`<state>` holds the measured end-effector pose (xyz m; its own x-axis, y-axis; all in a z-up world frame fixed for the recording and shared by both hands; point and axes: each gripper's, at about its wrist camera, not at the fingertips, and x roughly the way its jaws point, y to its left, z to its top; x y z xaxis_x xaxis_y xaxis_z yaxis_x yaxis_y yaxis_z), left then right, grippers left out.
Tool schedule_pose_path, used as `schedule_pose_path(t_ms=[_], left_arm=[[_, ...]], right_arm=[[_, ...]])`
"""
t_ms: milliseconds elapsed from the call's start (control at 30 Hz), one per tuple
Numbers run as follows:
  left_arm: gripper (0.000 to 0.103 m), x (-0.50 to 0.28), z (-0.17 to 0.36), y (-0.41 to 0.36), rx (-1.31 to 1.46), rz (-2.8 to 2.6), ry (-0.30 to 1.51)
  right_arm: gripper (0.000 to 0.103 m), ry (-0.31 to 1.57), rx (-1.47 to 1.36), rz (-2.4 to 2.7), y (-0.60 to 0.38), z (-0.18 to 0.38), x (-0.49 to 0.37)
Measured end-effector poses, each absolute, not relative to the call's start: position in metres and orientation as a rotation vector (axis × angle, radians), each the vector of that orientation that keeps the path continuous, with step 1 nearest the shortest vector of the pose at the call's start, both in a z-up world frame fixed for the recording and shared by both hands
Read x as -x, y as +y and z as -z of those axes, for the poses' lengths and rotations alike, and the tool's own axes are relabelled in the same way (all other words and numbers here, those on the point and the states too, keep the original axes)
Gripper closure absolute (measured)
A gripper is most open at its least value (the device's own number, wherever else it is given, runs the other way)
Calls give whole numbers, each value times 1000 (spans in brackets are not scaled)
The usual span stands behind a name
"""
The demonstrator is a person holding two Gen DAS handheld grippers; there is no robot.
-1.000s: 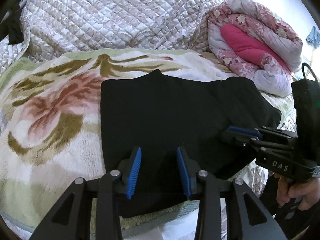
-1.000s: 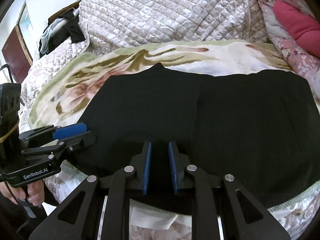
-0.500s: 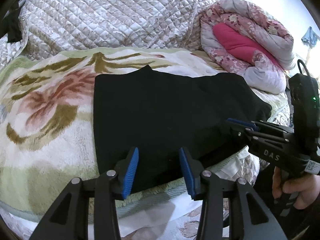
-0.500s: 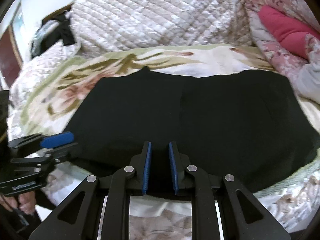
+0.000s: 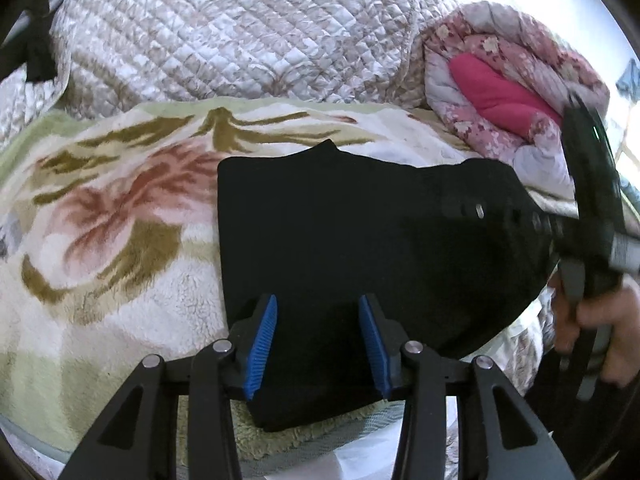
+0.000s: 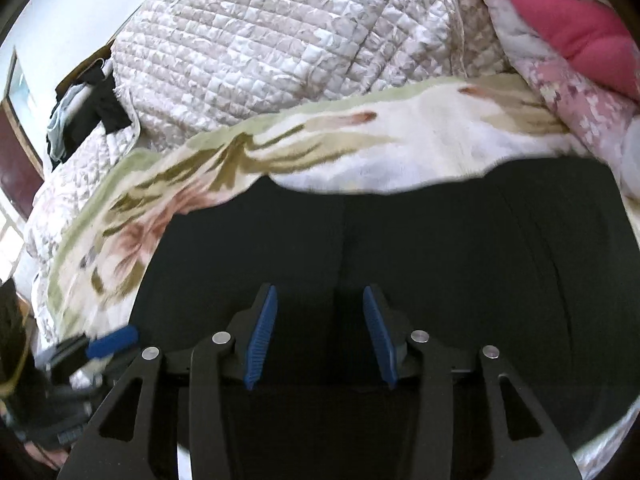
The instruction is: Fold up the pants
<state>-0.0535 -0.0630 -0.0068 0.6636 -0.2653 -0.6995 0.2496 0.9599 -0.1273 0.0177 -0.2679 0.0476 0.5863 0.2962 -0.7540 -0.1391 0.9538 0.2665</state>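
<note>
Your left gripper (image 5: 318,338) stands spread, its blue pads (image 5: 262,346) either side of the near edge of the black pants (image 5: 340,240) and pinching nothing; the pants lie flat ahead of it on the flowered blanket (image 5: 112,232), already doubled into a broad block, their near edge just beyond your fingertips; your right gripper (image 6: 320,334) is likewise spread and empty, low over the dark cloth that fills the view ahead and below it; that wrist view is smeared, so the hand appears to be in motion; both sit at the near edge likely because the next fold starts there; beyond the pants, past both grippers, a quilted cover (image 5: 240,32) is heaped, and a pink floral quilt (image 5: 512,92) is bundled to your right
</note>
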Motion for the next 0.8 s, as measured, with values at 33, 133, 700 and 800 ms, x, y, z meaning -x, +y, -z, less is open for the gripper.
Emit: schedule_pose_path(t_ms=[33, 133, 700, 800], left_arm=[[57, 54, 7, -63, 18, 288, 791], [57, 53, 7, -62, 26, 289, 790], [57, 49, -4, -55, 86, 275, 781], [57, 51, -2, -56, 93, 285, 794]], right_arm=[[58, 899, -176, -265, -266, -50, -21], [59, 865, -135, -297, -254, -59, -31], [65, 879, -95, -284, -247, -55, 20], [65, 899, -6, -307, -232, -39, 48]])
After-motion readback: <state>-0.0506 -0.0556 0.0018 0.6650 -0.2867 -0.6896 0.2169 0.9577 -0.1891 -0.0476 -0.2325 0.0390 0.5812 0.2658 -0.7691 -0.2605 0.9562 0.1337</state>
